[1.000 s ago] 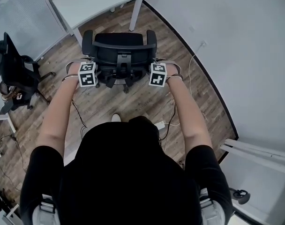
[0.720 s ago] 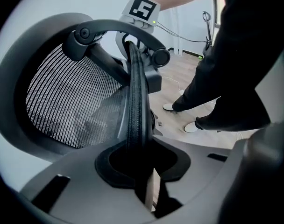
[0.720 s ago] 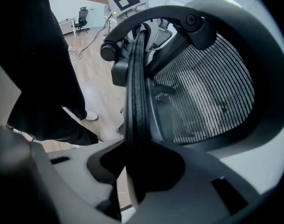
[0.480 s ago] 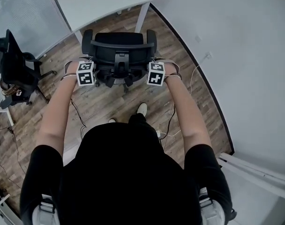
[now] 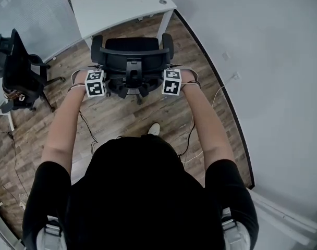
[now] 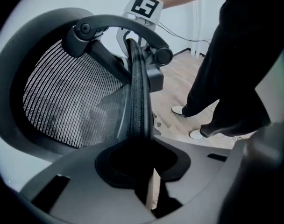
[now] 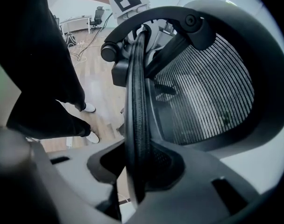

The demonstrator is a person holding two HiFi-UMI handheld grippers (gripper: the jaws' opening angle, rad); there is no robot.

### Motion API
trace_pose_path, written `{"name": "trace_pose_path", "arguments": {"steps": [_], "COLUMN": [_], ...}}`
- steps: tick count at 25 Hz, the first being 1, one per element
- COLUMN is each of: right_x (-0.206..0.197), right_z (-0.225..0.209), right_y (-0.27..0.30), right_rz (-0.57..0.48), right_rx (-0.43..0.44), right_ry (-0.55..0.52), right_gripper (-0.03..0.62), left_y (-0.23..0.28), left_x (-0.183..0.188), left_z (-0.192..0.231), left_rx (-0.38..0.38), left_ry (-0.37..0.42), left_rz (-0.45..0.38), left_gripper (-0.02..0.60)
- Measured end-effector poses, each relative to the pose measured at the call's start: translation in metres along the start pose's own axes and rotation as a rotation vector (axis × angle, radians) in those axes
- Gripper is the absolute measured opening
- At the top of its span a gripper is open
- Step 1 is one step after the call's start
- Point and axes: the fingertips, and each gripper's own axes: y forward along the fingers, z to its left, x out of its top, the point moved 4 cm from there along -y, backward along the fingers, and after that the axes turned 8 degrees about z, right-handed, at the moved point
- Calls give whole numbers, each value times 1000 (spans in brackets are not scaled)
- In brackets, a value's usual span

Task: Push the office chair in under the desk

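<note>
I wear a black short-sleeved top (image 5: pixel 140 191), which fills the lower middle of the head view. My black trousers (image 6: pixel 230 69) and white shoes (image 6: pixel 196 134) show at the right of the left gripper view. My left gripper (image 6: pixel 145 171) and right gripper (image 7: pixel 135 171) are pale grey. Each is topped by a white cube with black square markers, the left cube (image 5: pixel 95 83) and the right cube (image 5: pixel 172 82).

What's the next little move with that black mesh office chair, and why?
Probably push straight ahead: the left gripper and right gripper each clamp a backrest edge of the black mesh office chair, which stands short of the white desk.
</note>
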Motion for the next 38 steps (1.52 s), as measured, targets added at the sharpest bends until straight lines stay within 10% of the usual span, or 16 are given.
{"name": "trace_pose_path", "arguments": {"steps": [38], "right_x": [-127], "right_z": [-151], "right_y": [48], "right_rz": [-96], "right_rx": [28], "right_ry": [-318], "right_gripper": [100], "left_y": [47], "left_x": [110], "left_z": [96], "left_rx": [28], "left_ry": [-301], "left_rz": [90], "left_gripper": [64]}}
